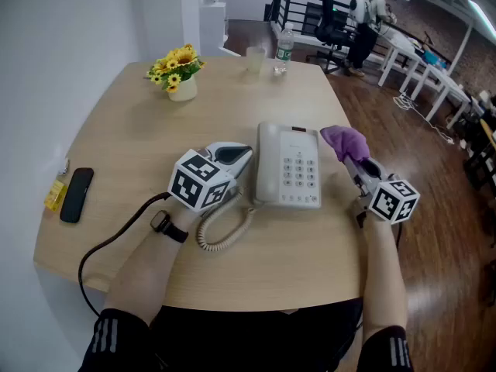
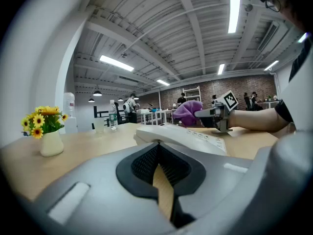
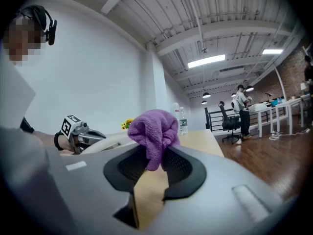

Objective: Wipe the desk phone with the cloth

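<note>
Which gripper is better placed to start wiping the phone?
Right. The right gripper grips the purple cloth just beside the phone's right edge. The left gripper sits at the phone's left side, shut and empty.

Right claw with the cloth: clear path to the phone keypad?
Probably yes. The right claw holds the cloth just right of the phone, nothing between. The left claw sits at the phone's left side, off the keypad.
</note>
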`<state>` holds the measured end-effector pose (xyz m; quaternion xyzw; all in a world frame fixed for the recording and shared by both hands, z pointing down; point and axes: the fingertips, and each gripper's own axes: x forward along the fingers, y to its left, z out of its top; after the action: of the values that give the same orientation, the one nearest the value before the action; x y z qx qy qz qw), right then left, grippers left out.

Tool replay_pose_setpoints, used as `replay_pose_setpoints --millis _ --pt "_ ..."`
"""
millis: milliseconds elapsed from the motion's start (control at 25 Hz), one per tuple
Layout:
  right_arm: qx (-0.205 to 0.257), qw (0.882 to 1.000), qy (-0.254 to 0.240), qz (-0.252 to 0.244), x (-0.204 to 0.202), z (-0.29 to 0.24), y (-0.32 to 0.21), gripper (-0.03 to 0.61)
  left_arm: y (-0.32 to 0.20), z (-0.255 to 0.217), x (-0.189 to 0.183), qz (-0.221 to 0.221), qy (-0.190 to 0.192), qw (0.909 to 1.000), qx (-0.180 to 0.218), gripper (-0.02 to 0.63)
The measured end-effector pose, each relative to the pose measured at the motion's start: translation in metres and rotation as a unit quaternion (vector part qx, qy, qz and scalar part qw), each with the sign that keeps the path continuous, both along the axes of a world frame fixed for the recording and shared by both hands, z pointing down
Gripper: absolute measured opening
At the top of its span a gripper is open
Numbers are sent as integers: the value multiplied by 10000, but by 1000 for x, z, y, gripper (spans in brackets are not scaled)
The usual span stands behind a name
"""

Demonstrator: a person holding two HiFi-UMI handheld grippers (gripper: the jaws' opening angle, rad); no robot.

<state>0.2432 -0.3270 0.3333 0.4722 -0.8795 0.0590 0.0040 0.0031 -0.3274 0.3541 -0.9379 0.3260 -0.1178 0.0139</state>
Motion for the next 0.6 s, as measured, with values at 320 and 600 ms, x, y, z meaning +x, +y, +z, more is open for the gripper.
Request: replay_pose_setpoints --millis 320,600 --pt "6 9941 744 -789 -90 -39 -14 103 3 2 -1 9 -54 10000 -15 -6" --pt "-646 9809 1545 -993 -140 -9 -51 103 2 3 -1 15 -40 10000 -22 -6"
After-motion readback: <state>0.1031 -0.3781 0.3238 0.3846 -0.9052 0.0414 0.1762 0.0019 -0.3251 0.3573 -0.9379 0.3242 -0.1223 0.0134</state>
